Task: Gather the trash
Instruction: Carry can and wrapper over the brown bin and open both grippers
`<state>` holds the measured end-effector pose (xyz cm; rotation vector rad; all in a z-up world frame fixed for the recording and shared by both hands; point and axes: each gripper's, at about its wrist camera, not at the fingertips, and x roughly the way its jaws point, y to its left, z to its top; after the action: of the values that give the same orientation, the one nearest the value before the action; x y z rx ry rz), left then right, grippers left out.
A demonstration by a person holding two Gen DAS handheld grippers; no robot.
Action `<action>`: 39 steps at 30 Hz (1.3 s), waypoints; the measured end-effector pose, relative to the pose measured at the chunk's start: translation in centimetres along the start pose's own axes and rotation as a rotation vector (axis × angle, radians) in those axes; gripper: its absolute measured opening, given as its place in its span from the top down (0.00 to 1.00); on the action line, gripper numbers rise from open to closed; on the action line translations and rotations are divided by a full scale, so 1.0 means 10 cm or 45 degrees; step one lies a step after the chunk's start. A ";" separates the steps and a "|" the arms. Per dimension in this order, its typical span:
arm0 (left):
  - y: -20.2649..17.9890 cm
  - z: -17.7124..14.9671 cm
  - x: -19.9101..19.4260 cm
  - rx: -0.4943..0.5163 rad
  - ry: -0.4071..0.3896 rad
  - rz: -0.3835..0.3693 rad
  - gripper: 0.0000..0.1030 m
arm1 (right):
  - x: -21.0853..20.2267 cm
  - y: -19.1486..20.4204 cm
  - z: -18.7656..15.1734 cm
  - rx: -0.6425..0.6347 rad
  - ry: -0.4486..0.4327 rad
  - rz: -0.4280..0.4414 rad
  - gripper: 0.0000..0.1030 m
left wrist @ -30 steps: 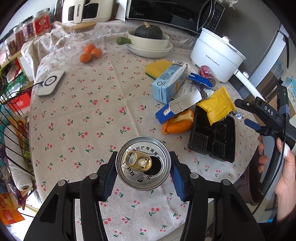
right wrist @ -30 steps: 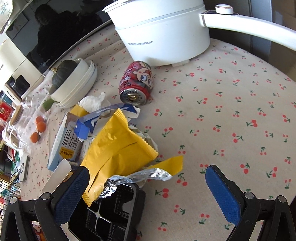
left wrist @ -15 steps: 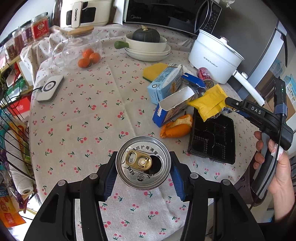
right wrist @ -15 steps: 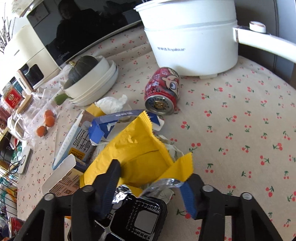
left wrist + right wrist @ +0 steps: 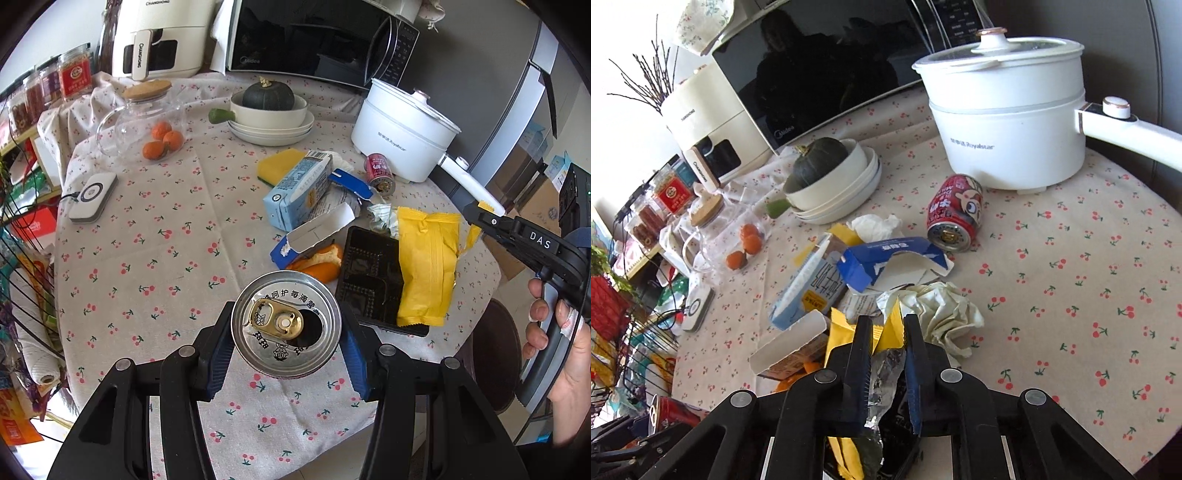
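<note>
Yellow snack wrapper (image 5: 886, 332): pinched at its torn top corner in right gripper (image 5: 886, 328), jaws just closed on it, hanging over black tray (image 5: 369, 266).

Aluminium can (image 5: 286, 326): clamped in left gripper (image 5: 286, 332).

Risk: thin foil corner may tear or slip.

Lettering: "Royalstar" on pot (image 5: 1008, 140) at 1 o'clock; "Midea" on microwave (image 5: 827, 66) at 11.
</note>
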<state>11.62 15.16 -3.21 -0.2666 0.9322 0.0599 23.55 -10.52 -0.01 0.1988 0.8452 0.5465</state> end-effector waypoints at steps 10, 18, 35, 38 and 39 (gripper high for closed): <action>-0.46 0.01 -0.08 0.058 -0.019 -0.117 0.47 | -0.72 -0.20 0.02 -0.051 -0.084 -0.038 0.85; -1.19 0.01 0.00 0.163 -0.001 -0.247 0.47 | -1.19 -0.68 -0.11 -0.012 -0.098 -0.150 0.85; -2.82 -0.52 0.35 0.499 0.137 -0.434 0.46 | -1.93 -2.02 -0.79 0.143 -0.019 -0.376 0.85; -3.00 -0.62 0.49 0.530 0.174 -0.448 0.46 | -1.99 -2.21 -0.92 0.187 0.011 -0.399 0.85; -3.06 -0.66 0.52 0.540 0.184 -0.451 0.46 | -1.99 -2.27 -0.96 0.202 0.023 -0.407 0.85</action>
<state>14.62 -16.37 -5.00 -0.0384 1.0041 -0.4844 14.19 -40.80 -1.84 0.1992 0.9178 0.1822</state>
